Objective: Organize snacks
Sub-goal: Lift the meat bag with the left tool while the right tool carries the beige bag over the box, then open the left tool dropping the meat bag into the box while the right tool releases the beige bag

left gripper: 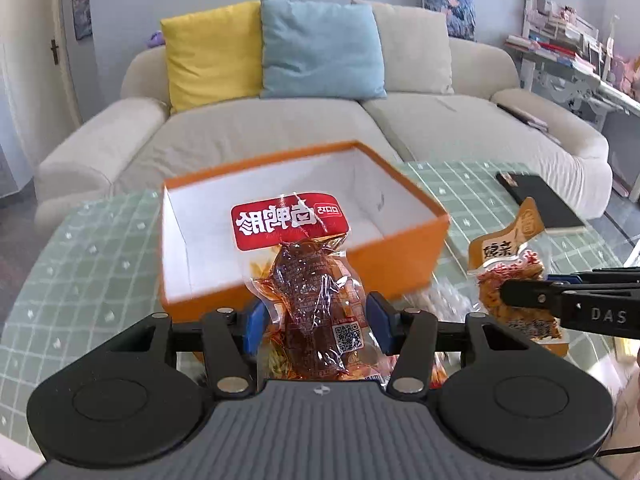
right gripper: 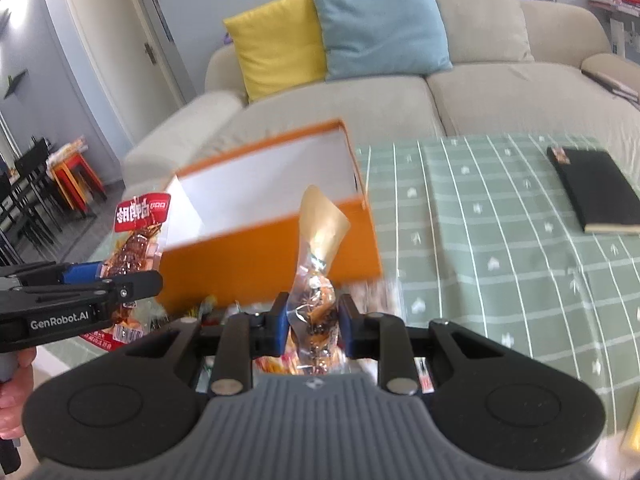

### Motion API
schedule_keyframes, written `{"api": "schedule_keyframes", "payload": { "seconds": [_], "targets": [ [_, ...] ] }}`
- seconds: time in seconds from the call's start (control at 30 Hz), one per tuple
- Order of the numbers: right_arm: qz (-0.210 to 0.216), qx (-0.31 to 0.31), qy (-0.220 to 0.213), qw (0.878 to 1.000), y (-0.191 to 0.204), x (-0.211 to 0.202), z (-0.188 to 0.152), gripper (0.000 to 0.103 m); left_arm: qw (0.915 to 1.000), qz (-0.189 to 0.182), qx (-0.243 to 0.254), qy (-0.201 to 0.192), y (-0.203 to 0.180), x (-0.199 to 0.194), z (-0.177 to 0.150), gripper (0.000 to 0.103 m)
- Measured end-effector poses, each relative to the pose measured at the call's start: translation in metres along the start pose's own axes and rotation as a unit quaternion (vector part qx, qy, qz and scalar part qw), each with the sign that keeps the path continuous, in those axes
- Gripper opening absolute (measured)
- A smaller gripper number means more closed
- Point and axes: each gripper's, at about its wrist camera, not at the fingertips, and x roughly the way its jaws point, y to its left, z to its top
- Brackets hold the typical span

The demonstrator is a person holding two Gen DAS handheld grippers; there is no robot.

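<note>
My left gripper [left gripper: 316, 322] is shut on a clear snack pack with a red label [left gripper: 316, 292], held upright above the table. That red-label pack [right gripper: 134, 240] and the left gripper [right gripper: 116, 280] also show at the left of the right wrist view. My right gripper [right gripper: 313, 322] is shut on a tan-topped snack pack [right gripper: 318, 280], its top flap curling up. The tan pack [left gripper: 512, 276] and the right gripper [left gripper: 520, 288] appear at the right of the left wrist view. An open orange box [left gripper: 400, 256] with a white, bare inside stands just beyond both packs.
Several loose snack packs [right gripper: 224, 312] lie on the green checked tablecloth [right gripper: 500, 240] in front of the orange box [right gripper: 280, 256]. A black notebook [right gripper: 596, 192] lies at the far right. A beige sofa [left gripper: 320, 120] with cushions stands behind the table. A hand [right gripper: 16, 392] holds the left gripper.
</note>
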Motion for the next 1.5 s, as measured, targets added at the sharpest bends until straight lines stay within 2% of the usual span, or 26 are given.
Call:
{"api": "schedule_keyframes", "payload": {
  "seconds": [0.33,0.57,0.97,1.17,1.5],
  "targets": [
    [0.007,-0.015,-0.045,0.999,0.014,0.012,0.057,0.022,0.999,0.022,0.018,-0.035,0.013,0.002,0.044,0.06],
    [0.002,-0.035,-0.046,0.998,0.03,0.044,0.084,0.022,0.9983,0.041,0.035,-0.022,0.017,0.026,0.058,0.06],
    [-0.032,-0.086,0.013,0.996,0.043,0.129,0.097,0.022,0.9971,0.045,0.02,0.059,0.038,0.098,0.061,0.06],
    [-0.035,-0.121,0.056,0.99,0.047,0.168,0.096,0.022,0.9932,0.057,0.035,0.095,0.039,0.129,0.058,0.06],
    [-0.043,-0.131,0.111,0.984,0.042,0.209,0.087,0.022,0.9858,0.067,0.06,0.142,0.04,0.159,0.05,0.06]
  ]
}}
